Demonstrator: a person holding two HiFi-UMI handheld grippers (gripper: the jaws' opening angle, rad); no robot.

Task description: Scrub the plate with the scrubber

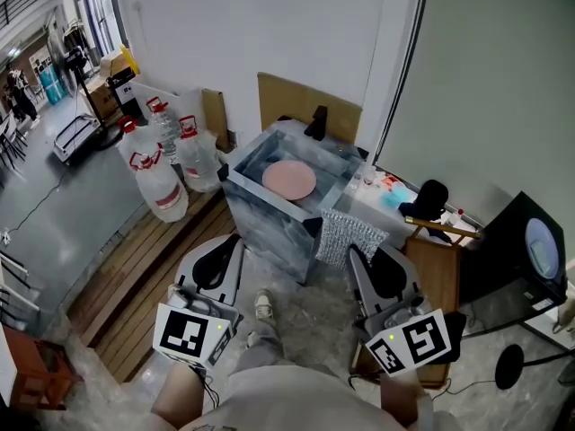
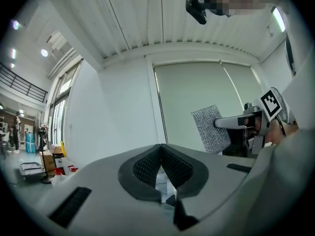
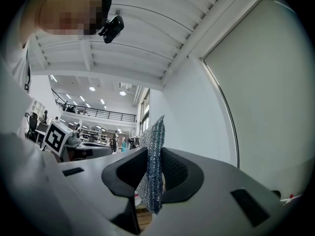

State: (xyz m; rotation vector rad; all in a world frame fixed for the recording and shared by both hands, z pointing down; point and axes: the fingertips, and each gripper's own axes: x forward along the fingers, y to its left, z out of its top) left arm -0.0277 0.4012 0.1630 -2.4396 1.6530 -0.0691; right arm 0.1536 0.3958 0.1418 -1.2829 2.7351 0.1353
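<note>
A big grey tub is seen in the head view, and both grippers are held in front of it, the left gripper with its fingers clenched on nothing. A round pink plate is laid flat in the bottom of the tub. A shiny mesh scrubber is pinched tight between the fingers of the right gripper, near the tub's front corner and apart from the plate.
</note>
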